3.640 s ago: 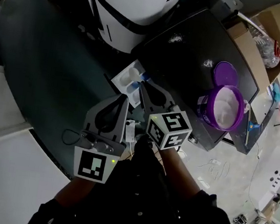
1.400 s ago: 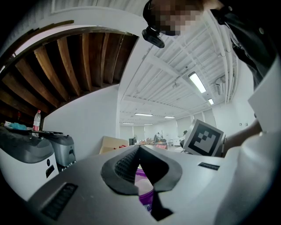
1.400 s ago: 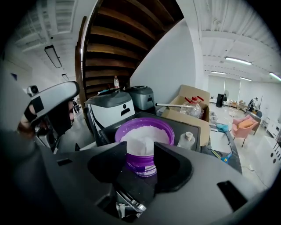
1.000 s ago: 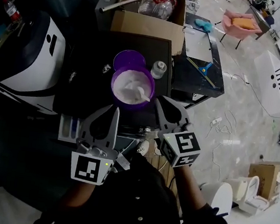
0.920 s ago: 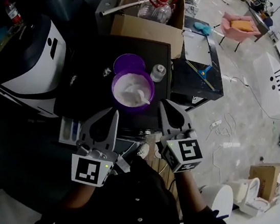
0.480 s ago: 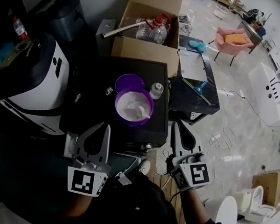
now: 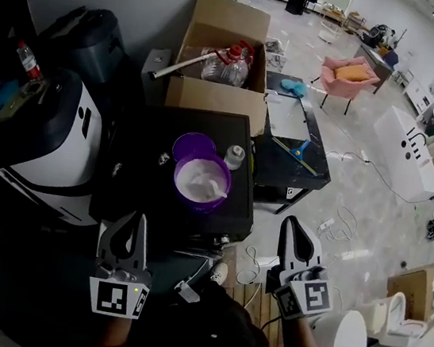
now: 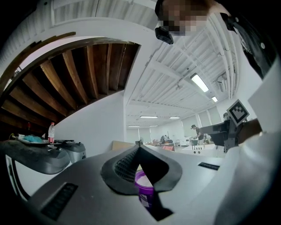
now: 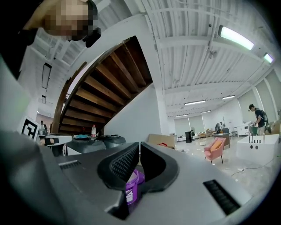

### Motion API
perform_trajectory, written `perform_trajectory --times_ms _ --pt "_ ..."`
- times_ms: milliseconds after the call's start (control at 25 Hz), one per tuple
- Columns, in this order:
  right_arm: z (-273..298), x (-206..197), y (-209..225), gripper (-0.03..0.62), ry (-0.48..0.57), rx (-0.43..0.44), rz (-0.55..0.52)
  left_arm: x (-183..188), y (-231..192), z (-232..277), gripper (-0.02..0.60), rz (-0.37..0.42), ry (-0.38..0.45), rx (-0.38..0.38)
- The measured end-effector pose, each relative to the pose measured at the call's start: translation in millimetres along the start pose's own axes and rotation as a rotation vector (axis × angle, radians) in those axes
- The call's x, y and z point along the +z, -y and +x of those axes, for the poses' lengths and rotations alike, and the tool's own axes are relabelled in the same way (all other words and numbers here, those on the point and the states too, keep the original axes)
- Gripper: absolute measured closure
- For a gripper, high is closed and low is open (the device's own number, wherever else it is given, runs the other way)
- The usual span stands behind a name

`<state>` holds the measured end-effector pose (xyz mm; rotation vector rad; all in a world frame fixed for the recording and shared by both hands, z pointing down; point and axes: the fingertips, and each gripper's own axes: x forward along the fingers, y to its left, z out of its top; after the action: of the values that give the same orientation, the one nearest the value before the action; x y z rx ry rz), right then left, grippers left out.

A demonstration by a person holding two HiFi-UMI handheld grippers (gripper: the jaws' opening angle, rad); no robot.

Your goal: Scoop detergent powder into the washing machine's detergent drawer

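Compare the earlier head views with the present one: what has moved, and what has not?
Both tongs have drawn back from the tub toward the person, the left tongs lower left, the right tongs out to the right. Both are shut and empty. The tub, scoop and lid stay put on the table.

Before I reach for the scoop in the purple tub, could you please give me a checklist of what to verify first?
1. Tub open: ok. The purple tub has its lid off, lying beside it.
2. Scoop reachable: ok. The white scoop lies in the powder.
3. Right tongs ready to grasp: not ok. They are shut and empty, away from the tub.
4. Left tongs free: ok. Shut, holding nothing.
5. Detergent drawer open: cannot tell. It does not show clearly.
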<state>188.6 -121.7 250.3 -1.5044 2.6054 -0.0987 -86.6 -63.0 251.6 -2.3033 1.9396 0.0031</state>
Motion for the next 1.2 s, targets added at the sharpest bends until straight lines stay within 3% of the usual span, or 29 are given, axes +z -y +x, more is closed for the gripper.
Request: perform_trajectory --times_ms 160,440,880,1200 --pt "-7.1 -6.0 4.1 0.560 -0.008 -0.014 0.019 -5.4 -3.8 -6.1 0.566 -0.004 -0.010 0.024" --pt "-8.9 -18.5 4.6 0.563 -0.078 -0.009 -0.057 -3.5 1.7 -7.5 0.566 0.009 -0.014 0.011" --pt "6.1 -10.3 -8.7 0.564 -0.059 0.013 -0.084 -5.4 5.9 -6.1 0.566 0.017 -0.015 0.004" --pt "4.5 -23.2 -7.8 0.565 -0.102 0.024 -0.131 -7.8 5.4 -6.4 0.566 0.017 -0.018 0.008"
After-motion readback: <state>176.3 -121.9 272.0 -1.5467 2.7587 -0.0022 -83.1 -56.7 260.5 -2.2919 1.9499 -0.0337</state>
